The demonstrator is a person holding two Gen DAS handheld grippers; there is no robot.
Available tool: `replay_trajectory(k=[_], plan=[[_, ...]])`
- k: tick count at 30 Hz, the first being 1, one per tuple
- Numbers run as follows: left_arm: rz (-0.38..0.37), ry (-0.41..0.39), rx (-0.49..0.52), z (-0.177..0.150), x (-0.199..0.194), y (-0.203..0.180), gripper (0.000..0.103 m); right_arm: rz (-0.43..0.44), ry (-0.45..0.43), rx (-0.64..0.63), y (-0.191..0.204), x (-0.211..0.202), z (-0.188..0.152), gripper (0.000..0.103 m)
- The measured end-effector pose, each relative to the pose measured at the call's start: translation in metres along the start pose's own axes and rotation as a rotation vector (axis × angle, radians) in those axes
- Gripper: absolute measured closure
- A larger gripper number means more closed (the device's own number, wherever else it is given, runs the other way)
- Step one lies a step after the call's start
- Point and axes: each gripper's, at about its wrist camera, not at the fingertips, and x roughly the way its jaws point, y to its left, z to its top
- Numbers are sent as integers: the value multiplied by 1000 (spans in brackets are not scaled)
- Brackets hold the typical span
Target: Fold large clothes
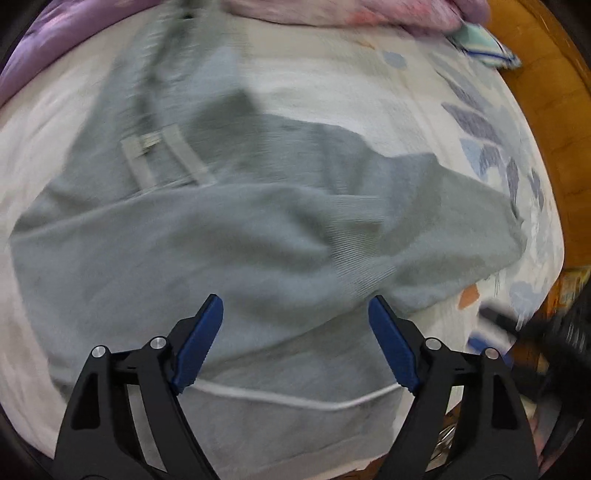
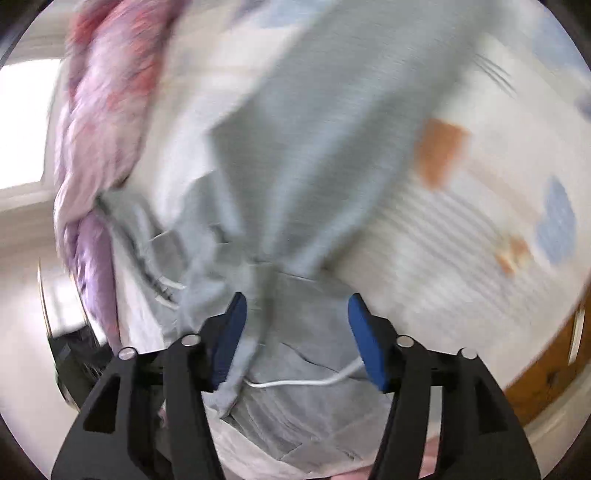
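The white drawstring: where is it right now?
In the left wrist view, the white drawstring lies across the near edge of the grey hoodie on the patterned bedsheet, just beyond the open left gripper.

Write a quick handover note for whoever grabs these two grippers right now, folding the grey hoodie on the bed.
Left gripper: open, empty, pointing down over the grey hoodie.
Right gripper: open; a strip of the hoodie's fabric lies against its left finger, not pinched. View is blurred.
Things: hoodie lies on the patterned bedsheet, a sleeve laid across the body, white drawstring near the bottom edge. Pink and purple bedding is bunched at the far edge.
Done: one sleeve looks folded in.
Left: probably the other sleeve, then folding the body; I cannot tell more through the blur.
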Motion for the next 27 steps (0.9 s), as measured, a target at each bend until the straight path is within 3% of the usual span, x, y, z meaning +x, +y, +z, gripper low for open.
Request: replay_trajectory(k=[3,8,11,12,13,14,15,17,18,21,24,26,27], plan=[[25,6,-136,-14,-15,52,21,-28,36,-110,33,24,21,47],[67,24,-562,-50,-25,182,21,-81,115,-172,66,87,20,47],[33,-4,-822,-77,-18,245,22,-97,126,-179,70,104,20,47],[64,-24,-914,-87,-15,264,36,-110,130,-168,71,111,21,47],[91,-28,-975,-93,-13,276,69,-108,134,-148,71,118,22,47],[96,-37,-1042,-101,-9,292,82,-91,126,-135,72,120,21,53],[77,-52,-1069,-104,-6,300,97,-79,114,-132,76,123,25,61],[59,-65,-1109,-110,-5,316,99,-108,90,-153,81,125,22,86],[62,-72,-1117,-111,-10,319,99,-117,96,-168,84,127,20,90],[177,-122,-1040,-108,-40,318,101,-71,129,-208,92,121,10,94],[179,-101,-976,-108,-38,321,100,-193,115,-273,88,124,3,94],[255,43,-916,-103,-13,322,98,-222,106,-266,76,132,6,95],[299,123,-868,-101,-4,319,90,-218,114,-249,72,134,8,94]])
